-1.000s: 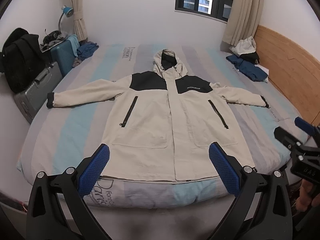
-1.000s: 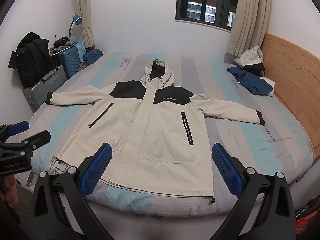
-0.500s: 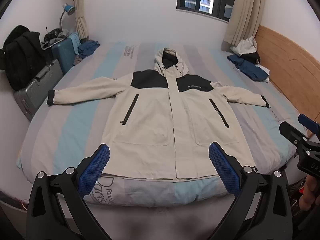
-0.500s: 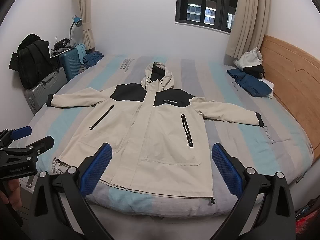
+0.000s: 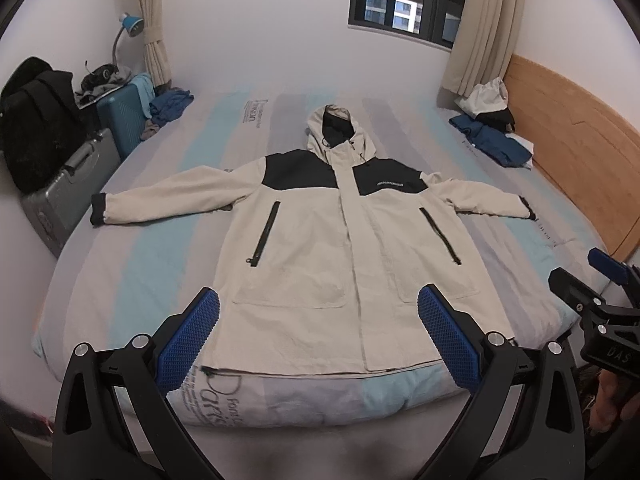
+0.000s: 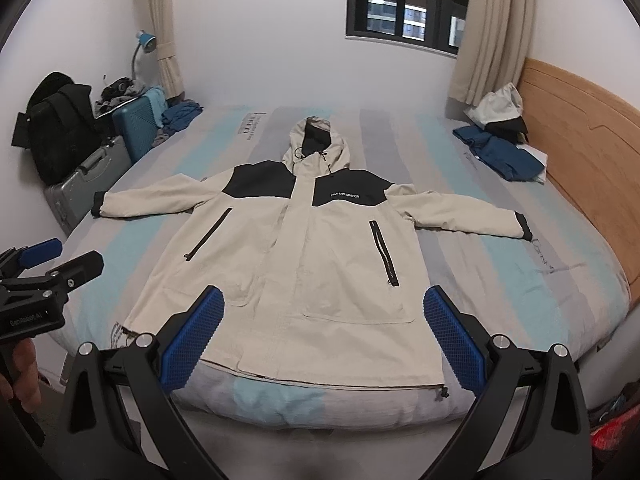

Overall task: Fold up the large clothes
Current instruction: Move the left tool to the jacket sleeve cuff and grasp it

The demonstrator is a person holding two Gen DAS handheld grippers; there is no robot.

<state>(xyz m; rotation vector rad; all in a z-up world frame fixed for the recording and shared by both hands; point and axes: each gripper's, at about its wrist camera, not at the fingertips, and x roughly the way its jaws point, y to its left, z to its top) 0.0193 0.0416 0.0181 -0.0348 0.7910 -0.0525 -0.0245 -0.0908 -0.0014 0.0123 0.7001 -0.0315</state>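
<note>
A striped bed (image 5: 160, 248) fills the bedroom, and the cream-and-black hooded jacket (image 5: 340, 248) lies front-up across it, sleeves spread — no fold begun. Over the past second both views have eased back slightly; the jacket has not moved. The left tongs (image 5: 318, 322) and right tongs (image 6: 322, 320) hang wide open short of the hem, holding nothing.

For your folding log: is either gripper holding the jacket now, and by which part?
Nothing is held. The left gripper and right gripper are both open, short of the jacket.
</note>
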